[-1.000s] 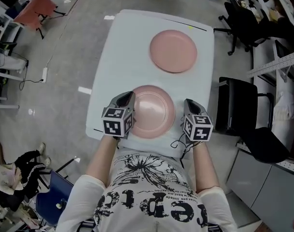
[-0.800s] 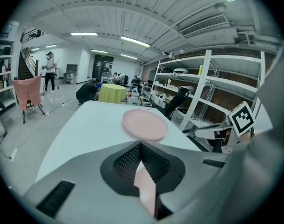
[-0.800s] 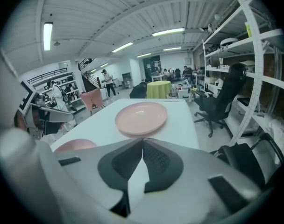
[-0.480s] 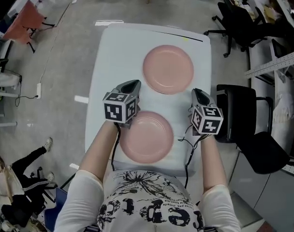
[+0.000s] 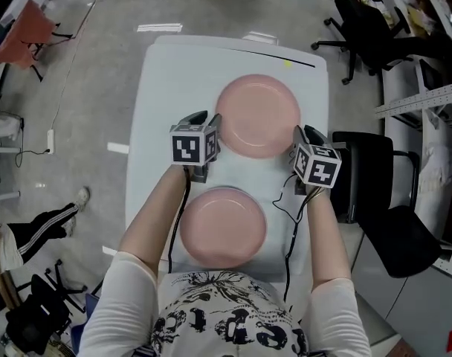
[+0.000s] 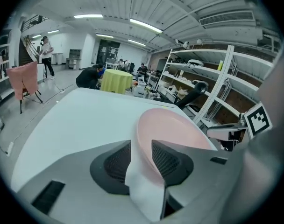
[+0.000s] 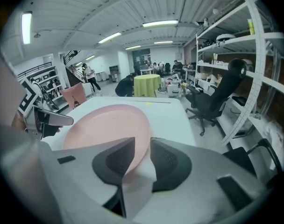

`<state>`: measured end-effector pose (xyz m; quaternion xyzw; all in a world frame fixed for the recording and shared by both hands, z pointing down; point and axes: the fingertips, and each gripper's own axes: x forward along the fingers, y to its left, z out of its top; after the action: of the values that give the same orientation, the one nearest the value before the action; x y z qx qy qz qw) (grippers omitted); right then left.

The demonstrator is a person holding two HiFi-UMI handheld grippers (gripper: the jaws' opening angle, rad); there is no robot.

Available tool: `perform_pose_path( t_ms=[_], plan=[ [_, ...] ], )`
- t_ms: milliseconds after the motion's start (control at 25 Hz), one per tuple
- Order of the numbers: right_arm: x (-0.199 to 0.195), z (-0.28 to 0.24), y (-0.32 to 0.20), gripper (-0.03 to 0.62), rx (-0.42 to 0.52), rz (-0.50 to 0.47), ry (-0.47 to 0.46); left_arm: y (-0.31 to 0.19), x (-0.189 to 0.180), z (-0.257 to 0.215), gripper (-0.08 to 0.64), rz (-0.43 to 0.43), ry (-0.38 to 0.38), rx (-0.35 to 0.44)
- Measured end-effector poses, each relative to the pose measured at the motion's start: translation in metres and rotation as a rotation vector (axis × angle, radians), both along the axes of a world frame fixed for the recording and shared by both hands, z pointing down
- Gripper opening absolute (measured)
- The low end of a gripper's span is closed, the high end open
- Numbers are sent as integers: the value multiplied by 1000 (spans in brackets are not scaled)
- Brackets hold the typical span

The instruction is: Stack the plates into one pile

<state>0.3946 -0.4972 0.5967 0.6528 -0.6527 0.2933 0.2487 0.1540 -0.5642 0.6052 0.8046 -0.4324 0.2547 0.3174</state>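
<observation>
While the table (image 5: pixel 159 88) spreads white under me, the far plate (image 5: pixel 257 116) lies toward its twelve o'clock end and the near plate (image 5: pixel 223 225) toward six o'clock, the two apart. My left gripper (image 5: pixel 209 123) sits at the far plate's nine o'clock and my right gripper (image 5: pixel 303 134) at its three o'clock. Both pairs of jaws have just been opening and stand apart, that plate's rim between them, unpinched.

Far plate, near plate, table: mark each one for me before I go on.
far plate (image 5: pixel 257 116): head view, the middle of its well.
near plate (image 5: pixel 223 225): head view, the middle of its well.
table (image 5: pixel 174 80): head view, bare top at far left.
</observation>
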Motion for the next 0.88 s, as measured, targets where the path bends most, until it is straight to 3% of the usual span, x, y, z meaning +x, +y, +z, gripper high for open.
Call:
perform_pose_path(
  t_ms=[320, 480, 720, 880],
  plan=[
    [9, 31, -10, 109, -52, 40, -11, 1, 14, 28, 149, 40, 61, -85],
    [4, 34, -13, 75, -47, 32, -17, 3, 20, 32, 101, 77, 98, -101],
    [-2, 31, -6, 74, -82, 6, 1, 10, 17, 30, 94, 120, 55, -106],
    [-6, 22, 4, 74, -62, 9, -2, 18, 13, 15, 91, 111, 75, -95]
  ],
)
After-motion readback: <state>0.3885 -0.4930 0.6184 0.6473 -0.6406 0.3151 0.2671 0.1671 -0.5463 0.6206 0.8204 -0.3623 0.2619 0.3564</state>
